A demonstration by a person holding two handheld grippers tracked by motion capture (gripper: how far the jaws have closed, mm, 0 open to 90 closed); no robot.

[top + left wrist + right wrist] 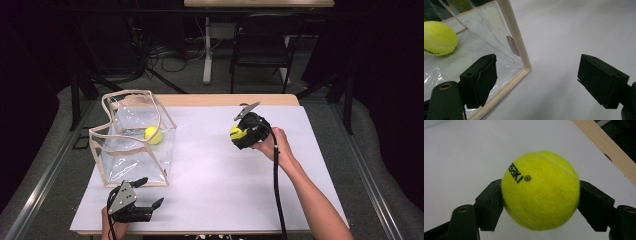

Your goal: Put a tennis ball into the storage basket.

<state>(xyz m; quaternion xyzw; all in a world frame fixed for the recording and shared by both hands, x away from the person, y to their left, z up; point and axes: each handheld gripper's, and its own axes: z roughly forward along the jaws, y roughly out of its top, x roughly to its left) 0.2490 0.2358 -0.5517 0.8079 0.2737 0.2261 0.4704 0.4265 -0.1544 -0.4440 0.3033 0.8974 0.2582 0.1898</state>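
While the right gripper (239, 133) has its jaws clamped on a fuzzy yellow tennis ball (540, 190) above the white table sheet (220, 165), the carry towards the clear plastic bag with beige trim (132, 142) probably wants a steady squeeze, approach from above its wavy rim, w/ release low beside the second yellow ball (153, 135) inside. The left gripper (142, 192), jaws wide and holding nothing, sits at the bag's near corner. Open sheet lies btwn the two; the wooden table edge (606, 145) is close behind.
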